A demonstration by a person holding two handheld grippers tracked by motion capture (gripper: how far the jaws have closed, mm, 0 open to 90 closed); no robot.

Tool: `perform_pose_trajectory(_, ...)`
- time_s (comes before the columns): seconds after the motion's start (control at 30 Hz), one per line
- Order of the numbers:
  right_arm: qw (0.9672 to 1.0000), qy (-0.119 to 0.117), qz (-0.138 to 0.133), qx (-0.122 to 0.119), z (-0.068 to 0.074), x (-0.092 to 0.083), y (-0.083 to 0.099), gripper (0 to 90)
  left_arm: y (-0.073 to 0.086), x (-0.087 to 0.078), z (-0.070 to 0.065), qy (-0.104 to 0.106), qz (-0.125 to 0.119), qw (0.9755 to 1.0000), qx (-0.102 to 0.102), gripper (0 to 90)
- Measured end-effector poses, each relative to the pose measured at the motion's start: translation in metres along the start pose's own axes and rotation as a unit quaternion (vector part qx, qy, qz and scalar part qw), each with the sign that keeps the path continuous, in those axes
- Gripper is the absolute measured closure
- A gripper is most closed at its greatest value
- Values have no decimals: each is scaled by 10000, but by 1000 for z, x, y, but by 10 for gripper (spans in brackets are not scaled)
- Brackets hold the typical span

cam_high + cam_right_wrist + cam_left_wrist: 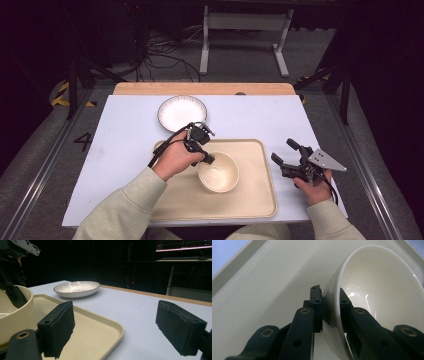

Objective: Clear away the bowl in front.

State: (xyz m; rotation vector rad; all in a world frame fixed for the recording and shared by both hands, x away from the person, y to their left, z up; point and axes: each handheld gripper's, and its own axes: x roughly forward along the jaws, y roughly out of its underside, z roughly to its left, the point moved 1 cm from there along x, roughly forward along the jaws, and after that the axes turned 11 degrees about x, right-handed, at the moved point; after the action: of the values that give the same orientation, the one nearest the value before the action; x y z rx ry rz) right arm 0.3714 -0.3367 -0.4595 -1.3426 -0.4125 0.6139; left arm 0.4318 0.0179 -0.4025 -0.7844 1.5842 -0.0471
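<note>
The left gripper, held in the left hand with the forearm reaching in from below, has its jaws closed tight, one pad on either side of a thin wall, while the right gripper in the right hand seems to rest low, jaws spread wide.

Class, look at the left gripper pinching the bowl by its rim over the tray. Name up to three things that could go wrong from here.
1. The left gripper grips the bowl only at one thin stretch of glossy rim, so the bowl could slip or swing if lifted.
2. The bowl sits over the tray; dropped, it might chip or knock the tray askew.
3. The plate lies just beyond the left hand, so a hasty move that way could bump it.
</note>
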Motion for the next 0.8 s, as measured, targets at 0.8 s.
perform_pose_trajectory(0.8, 10000, 5, 4, 4, 0, 0, 0, 154, 4, 2, 3, 152, 101, 9998, -20, 780)
